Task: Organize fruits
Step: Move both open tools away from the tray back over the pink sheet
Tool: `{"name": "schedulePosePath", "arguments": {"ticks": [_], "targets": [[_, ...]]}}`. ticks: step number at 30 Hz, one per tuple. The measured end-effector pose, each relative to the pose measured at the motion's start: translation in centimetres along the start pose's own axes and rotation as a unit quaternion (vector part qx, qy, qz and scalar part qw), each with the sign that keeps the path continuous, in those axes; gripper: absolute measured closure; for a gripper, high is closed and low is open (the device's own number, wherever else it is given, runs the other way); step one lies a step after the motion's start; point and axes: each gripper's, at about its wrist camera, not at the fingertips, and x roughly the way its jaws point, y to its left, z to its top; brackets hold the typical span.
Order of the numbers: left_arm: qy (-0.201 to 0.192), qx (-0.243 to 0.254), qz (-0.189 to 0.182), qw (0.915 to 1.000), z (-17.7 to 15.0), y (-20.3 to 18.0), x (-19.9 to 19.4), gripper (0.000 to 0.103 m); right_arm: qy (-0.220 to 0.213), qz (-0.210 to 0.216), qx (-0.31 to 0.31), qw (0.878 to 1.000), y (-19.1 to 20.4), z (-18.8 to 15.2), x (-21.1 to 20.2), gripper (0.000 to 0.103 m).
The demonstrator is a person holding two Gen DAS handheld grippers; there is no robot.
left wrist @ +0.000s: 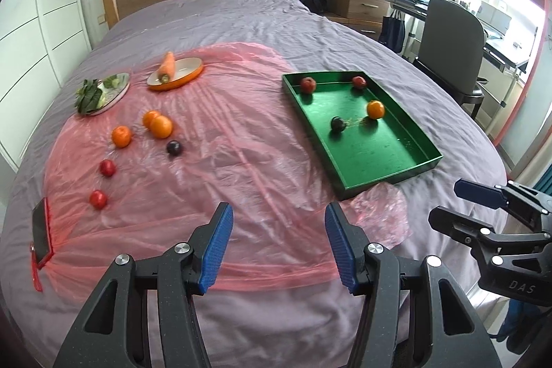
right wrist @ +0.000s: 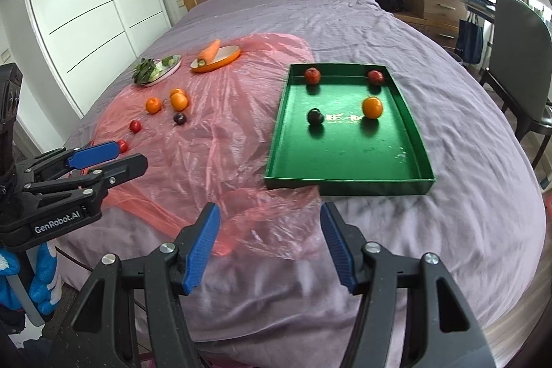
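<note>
green tray (right wrist: 345, 157): sits right of centre on the purple bedspread (right wrist: 431, 57), its near left corner on the pink plastic sheet (right wrist: 214, 140).
tray contents: four fruits. two red ones at the far wall, one left (right wrist: 312, 75), one right (right wrist: 375, 76); an orange (right wrist: 372, 107) and a dark plum (right wrist: 315, 117) mid-tray, all apart from each other.
loose fruit: on the sheet, left side. three oranges, one alone (left wrist: 121, 136) and two touching (left wrist: 160, 126); a dark plum (left wrist: 174, 147); two small red fruits nearer, far one (left wrist: 107, 168), near one (left wrist: 98, 199).
not fruit: a carrot (left wrist: 167, 66) on an orange dish (left wrist: 176, 77) and greens on a metal plate (left wrist: 119, 90), far left. judged to stay put.
step in hand: between transfers, by my reading. four in, six left out.
left gripper (left wrist: 278, 244): hovers over the near part of the sheet, blue pads (left wrist: 217, 247) spread wide, holding nothing, touching nothing.
right gripper (right wrist: 269, 244): hovers over the near edge of the bed, in front of the tray, fingers wide apart, empty.
next move: likely the left gripper, which is closer, goes left to the near red fruit, straddles it and closes gently.
caution: round fruit on slick plastic over soft bedding may roll when nudged.
</note>
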Motion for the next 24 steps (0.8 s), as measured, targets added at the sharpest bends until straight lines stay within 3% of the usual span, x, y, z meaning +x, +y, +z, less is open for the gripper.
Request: {"name": "schedulePosePath", "arguments": {"ticks": [14,24], "targets": [[0.007,-0.045,0.033,0.9984,-3.8,7.6,-0.2,0.053,0.023,0.034,-0.054,0.998,7.8,0.7,2.8,0.008],[0.028,-0.091,0.058,0.9938,-6.1,12.6,1.8,0.054,0.049,0.055,-0.086,0.994,11.5,1.6,6.2,0.008]]}}
